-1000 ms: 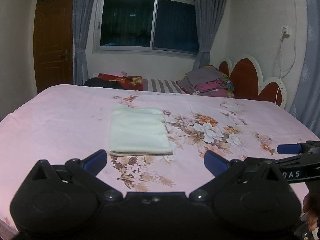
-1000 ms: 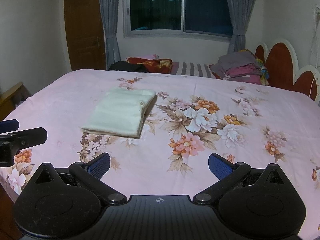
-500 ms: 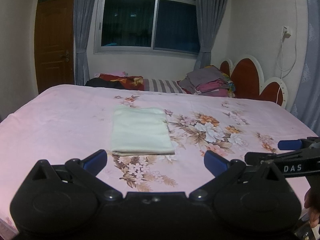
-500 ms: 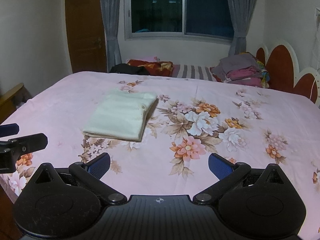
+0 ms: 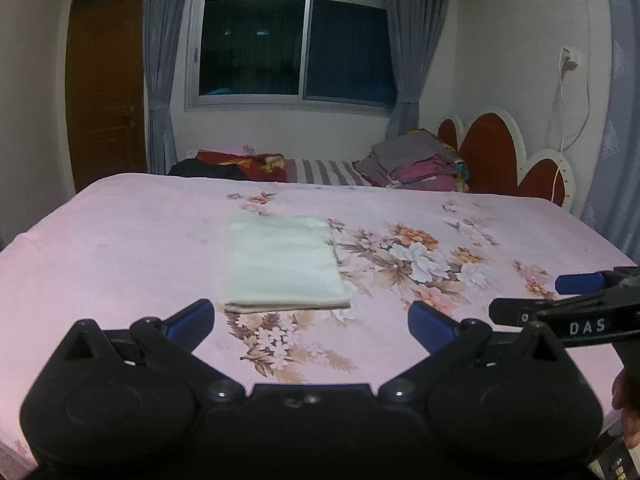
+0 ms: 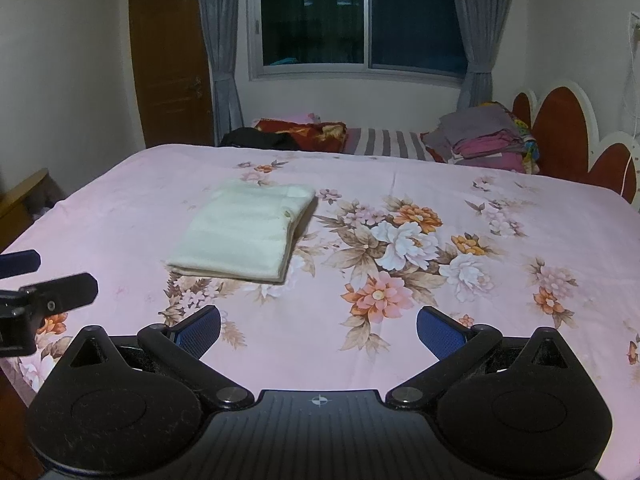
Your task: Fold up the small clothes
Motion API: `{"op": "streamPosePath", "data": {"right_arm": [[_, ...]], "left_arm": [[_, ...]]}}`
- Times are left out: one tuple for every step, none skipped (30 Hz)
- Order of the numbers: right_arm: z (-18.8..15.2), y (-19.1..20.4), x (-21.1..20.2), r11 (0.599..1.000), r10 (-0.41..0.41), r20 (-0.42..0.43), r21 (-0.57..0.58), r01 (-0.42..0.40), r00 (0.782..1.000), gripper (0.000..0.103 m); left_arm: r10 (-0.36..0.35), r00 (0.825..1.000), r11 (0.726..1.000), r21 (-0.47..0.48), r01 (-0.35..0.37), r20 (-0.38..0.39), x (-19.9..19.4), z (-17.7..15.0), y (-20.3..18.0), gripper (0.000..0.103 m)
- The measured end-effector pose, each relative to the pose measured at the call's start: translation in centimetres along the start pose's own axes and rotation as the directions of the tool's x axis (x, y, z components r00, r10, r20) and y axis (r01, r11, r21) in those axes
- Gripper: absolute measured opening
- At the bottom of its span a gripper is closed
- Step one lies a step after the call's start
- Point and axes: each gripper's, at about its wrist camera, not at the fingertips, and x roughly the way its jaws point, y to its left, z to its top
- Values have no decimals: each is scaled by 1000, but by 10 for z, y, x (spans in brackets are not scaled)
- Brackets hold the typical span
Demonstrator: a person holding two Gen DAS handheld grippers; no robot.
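Note:
A pale cream cloth (image 5: 282, 260) lies folded into a neat rectangle on the pink floral bedsheet (image 5: 120, 248). It also shows in the right wrist view (image 6: 246, 232). My left gripper (image 5: 311, 322) is open and empty, held back from the cloth's near edge. My right gripper (image 6: 318, 330) is open and empty, to the right of the cloth and nearer the bed's front. The right gripper shows at the right edge of the left wrist view (image 5: 576, 304). The left gripper shows at the left edge of the right wrist view (image 6: 40, 280).
A stack of folded clothes (image 5: 416, 164) and dark and red bedding (image 5: 240, 164) lie at the far side of the bed. A red headboard (image 5: 500, 156) stands at the right. A window (image 5: 296, 44), curtains and a wooden door (image 5: 106, 92) are behind.
Both grippers have risen and drawn back slightly, so the bed sits a little lower in both views. The folded cloth has not moved.

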Motion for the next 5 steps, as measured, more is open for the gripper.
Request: {"op": "streamPosePath", "data": {"right_arm": [[0, 0, 0, 1000, 1, 1, 1, -1, 1000, 103], [0, -1, 0, 1000, 2, 2, 2, -2, 1000, 103], [0, -1, 0, 1000, 2, 1, 2, -2, 1000, 103], [0, -1, 0, 1000, 2, 0, 1, -2, 1000, 103], [0, -1, -1, 1000, 5, 1, 1, -5, 1000, 103]], "left_arm": [[0, 1000, 1000, 3, 0, 2, 0, 0, -1, 102], [-1, 1000, 1000, 2, 1, 0, 0, 0, -1, 102], [-4, 1000, 1000, 2, 4, -5, 0, 0, -1, 103], [-8, 1000, 1000, 1, 8, -10, 1, -1, -1, 103], [-8, 1000, 1000, 0, 8, -13, -1, -1, -2, 103]]}}
